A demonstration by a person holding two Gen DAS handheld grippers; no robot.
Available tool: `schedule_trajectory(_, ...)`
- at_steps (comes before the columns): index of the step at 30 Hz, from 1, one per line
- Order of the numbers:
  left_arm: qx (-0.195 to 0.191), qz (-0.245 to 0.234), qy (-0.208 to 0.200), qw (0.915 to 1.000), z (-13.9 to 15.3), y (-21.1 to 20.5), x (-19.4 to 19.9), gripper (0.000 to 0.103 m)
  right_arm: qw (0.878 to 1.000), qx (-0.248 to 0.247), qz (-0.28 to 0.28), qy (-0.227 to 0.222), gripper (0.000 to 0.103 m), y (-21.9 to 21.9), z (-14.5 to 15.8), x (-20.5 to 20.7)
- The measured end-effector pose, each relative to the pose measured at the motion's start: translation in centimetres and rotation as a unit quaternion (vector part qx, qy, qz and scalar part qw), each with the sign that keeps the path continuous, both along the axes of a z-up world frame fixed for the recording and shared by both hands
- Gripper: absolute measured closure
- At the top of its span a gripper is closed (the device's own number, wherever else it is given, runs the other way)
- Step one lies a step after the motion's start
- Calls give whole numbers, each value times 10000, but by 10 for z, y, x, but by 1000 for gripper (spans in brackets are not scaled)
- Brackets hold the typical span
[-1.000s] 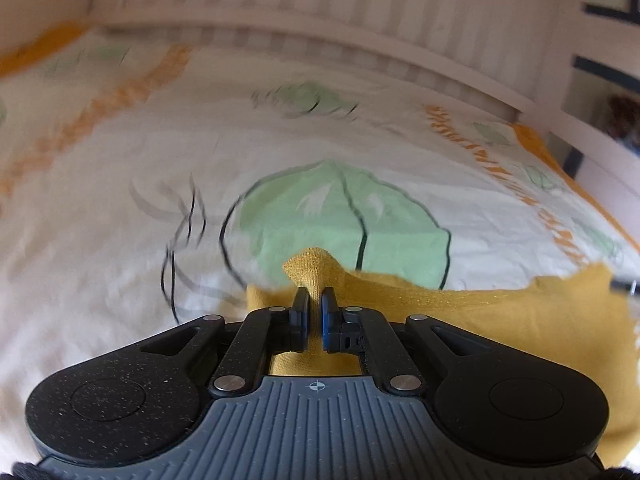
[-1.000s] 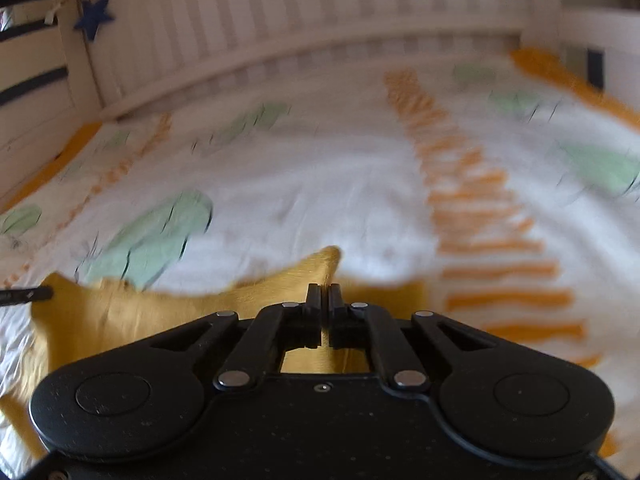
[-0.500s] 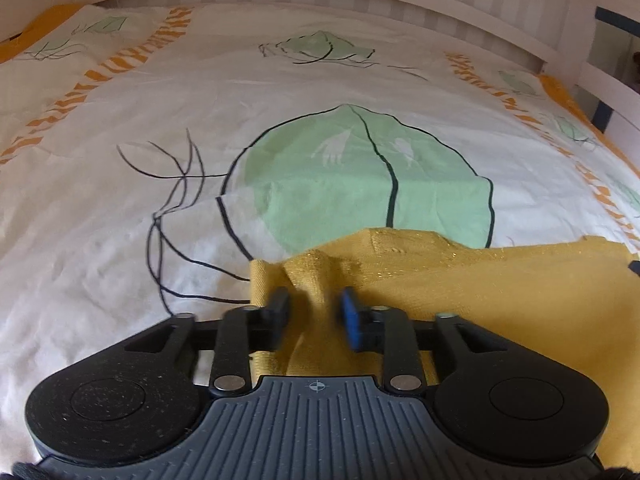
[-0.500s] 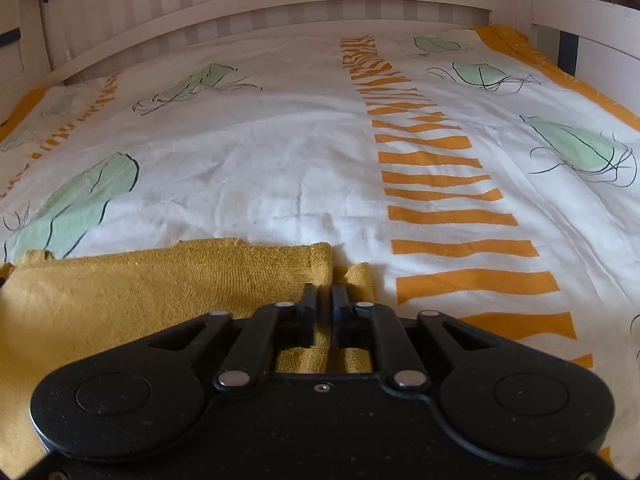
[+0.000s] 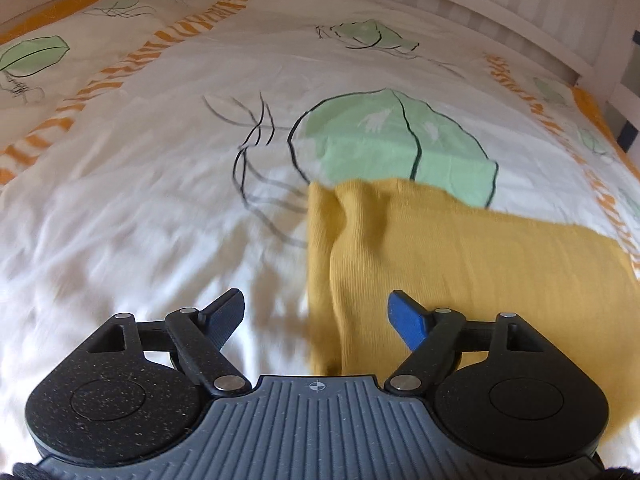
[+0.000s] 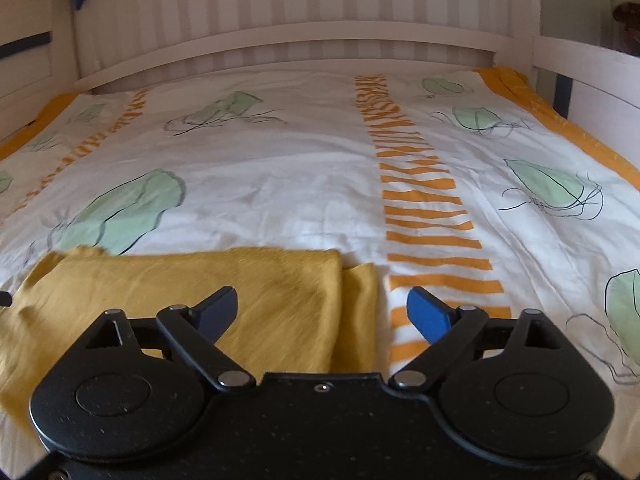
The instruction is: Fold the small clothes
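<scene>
The yellow garment (image 5: 460, 264) lies flat on the bed cover (image 5: 160, 208), partly over the big green leaf print (image 5: 392, 148); a fold runs across it, with a narrower layer showing past its right edge, beside the orange stripes (image 6: 424, 216). The left tongs (image 5: 318, 316) have just been opening and now stand spread, their pads off the cloth, with the garment's left edge lying below the gap between them. The right tongs (image 6: 322, 312) have likewise just been opening and stand spread wide above the garment's right edge, holding nothing.

The step in hand looks like the release after laying one fold. To do it well, both tongs should lift clear straight away from the cloth, so that no pad drags a corner and undoes the fold. The left edge near the leaf print shows a ridge and some wrinkles; it would pay to smooth that flat before the next fold, since a bump there will carry through every later layer. For the next fold, each pair of tongs should pinch both layers together at matching corners, so the edges stay lined up.
</scene>
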State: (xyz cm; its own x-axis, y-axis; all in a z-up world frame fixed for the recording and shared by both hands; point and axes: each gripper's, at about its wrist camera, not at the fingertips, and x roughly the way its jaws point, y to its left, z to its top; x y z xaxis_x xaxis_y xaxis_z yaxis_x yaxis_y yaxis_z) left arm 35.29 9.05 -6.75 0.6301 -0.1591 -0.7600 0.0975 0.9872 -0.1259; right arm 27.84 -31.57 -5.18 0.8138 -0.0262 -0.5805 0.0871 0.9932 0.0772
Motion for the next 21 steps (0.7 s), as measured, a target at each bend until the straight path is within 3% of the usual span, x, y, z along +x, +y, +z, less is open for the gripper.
schedule_trajectory(11, 212, -132, 176, 9995, -21, -1, -46, 23, 9976, -88, 572, 375, 7, 63, -25, -46)
schedule_trajectory(16, 218, -231, 207, 9993, -29, -5, -48, 11, 9954, -256, 532, 760, 4, 76, -51, -51)
schedule_trajectory(21, 261, -310, 301, 9987, -33, -10, -43, 0, 9963, -288, 463, 659, 1, 77, -63, -55)
